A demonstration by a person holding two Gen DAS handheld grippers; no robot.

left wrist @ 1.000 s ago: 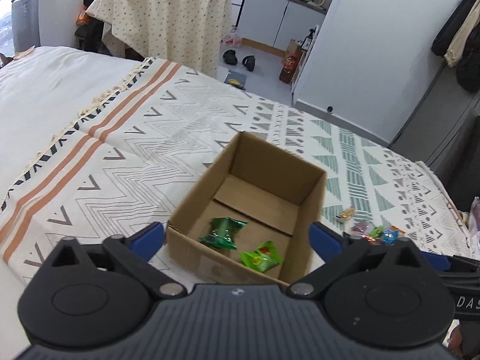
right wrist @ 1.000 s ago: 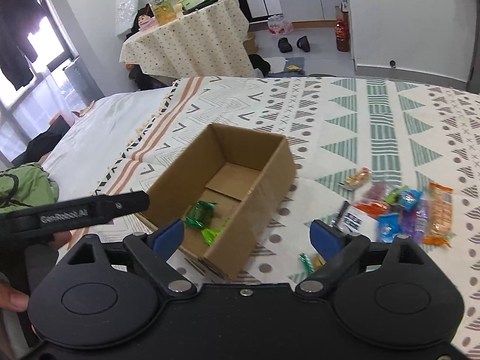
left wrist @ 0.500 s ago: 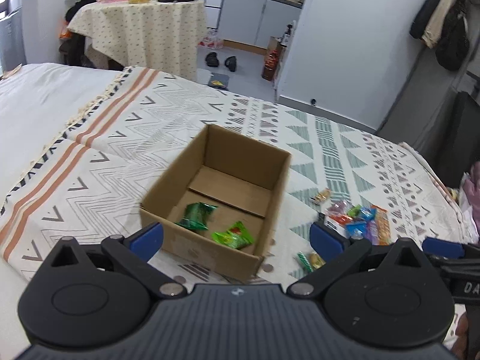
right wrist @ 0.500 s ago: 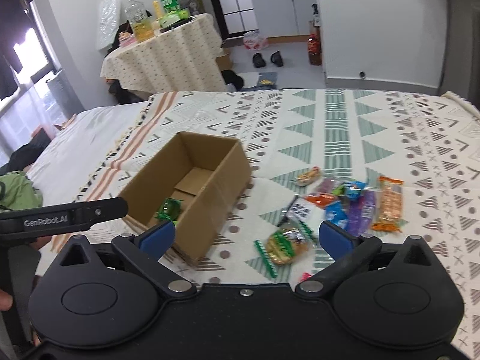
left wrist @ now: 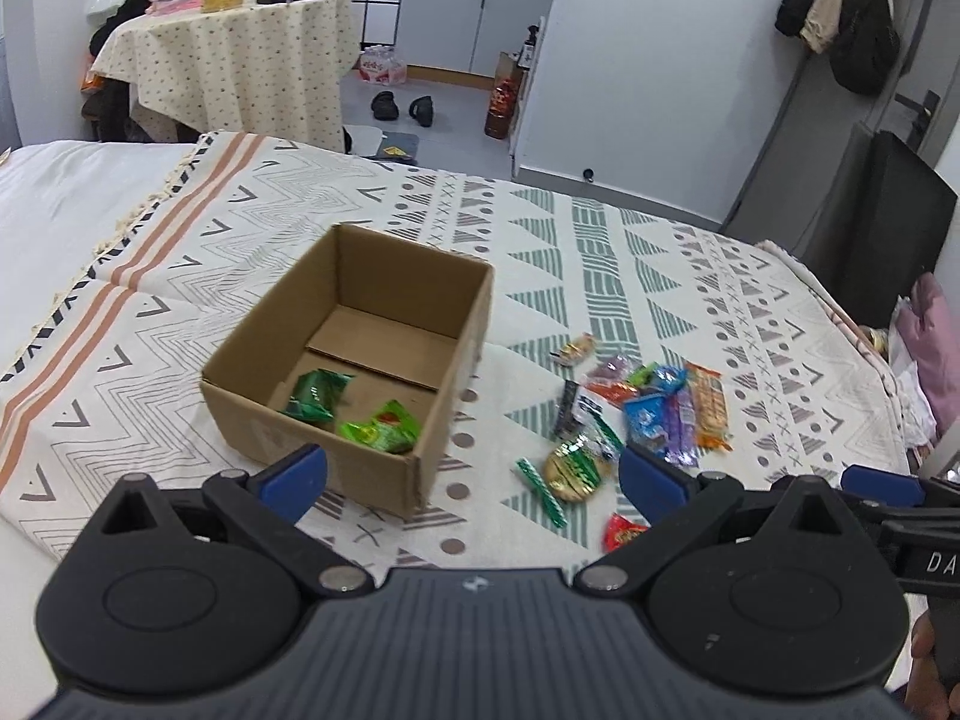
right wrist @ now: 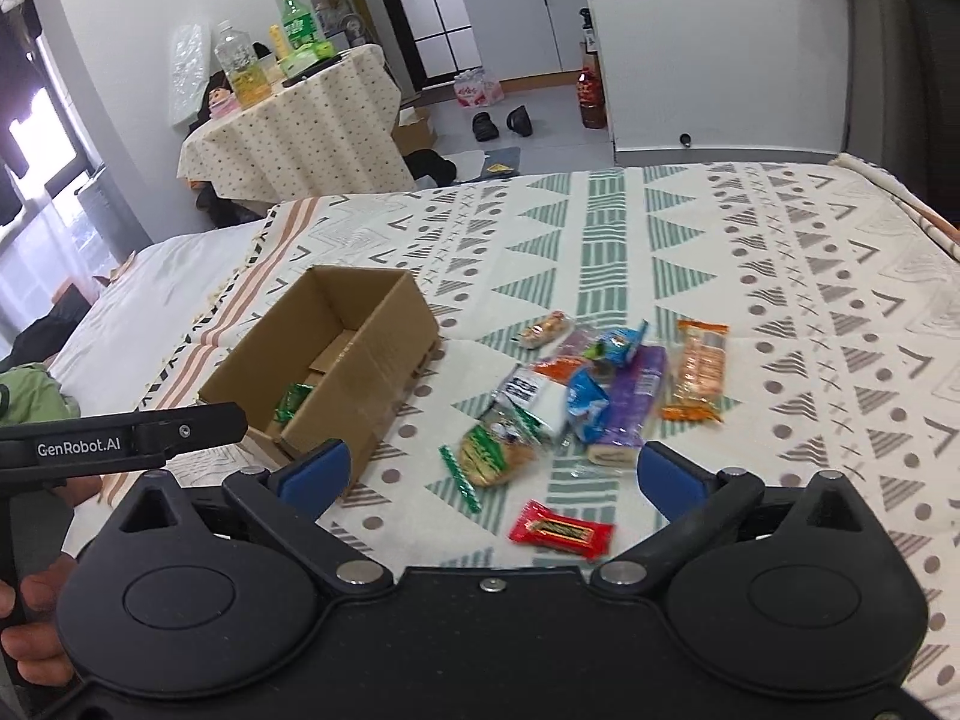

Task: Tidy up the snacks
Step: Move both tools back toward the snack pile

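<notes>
Left tongs spread apart, nothing between them, hovering over the near edge of the cardboard box. Right tongs also spread apart and empty, above the bed's patterned blanket. Box sits open on the blanket; two green snack packets lie on its floor at the near end. Loose snack pile lies on the blanket at 3 o'clock from the box, just beside it. Red packet lies apart at the pile's 6 o'clock, nearest the right tongs.
</notes>
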